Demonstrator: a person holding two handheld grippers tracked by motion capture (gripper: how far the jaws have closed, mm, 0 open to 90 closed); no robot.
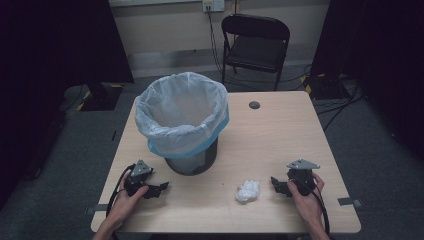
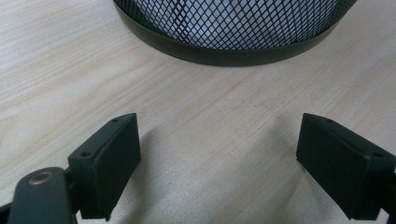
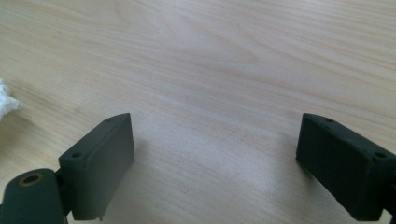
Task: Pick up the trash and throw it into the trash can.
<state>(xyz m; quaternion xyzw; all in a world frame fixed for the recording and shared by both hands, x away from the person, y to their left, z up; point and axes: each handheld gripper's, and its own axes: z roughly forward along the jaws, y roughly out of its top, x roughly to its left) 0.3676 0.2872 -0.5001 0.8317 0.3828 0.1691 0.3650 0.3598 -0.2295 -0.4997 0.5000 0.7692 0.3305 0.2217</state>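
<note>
Wad: I'm seeing it lying near the table's near edge, right of the bin.
Right gripper: jaws apart, empty, pointing left at the wad just beside; I'm judging it nearer.
Left gripper: jaws apart, empty, sitting beyond the bin's base.

High view looking down over the table, gripper views low, close above its wood, left facing the bin

A black folding chair is standing on the floor beyond the table's far edge. Cables are trailing across the floor at far right. A small dark round cap is sitting in the table's far part.
</note>
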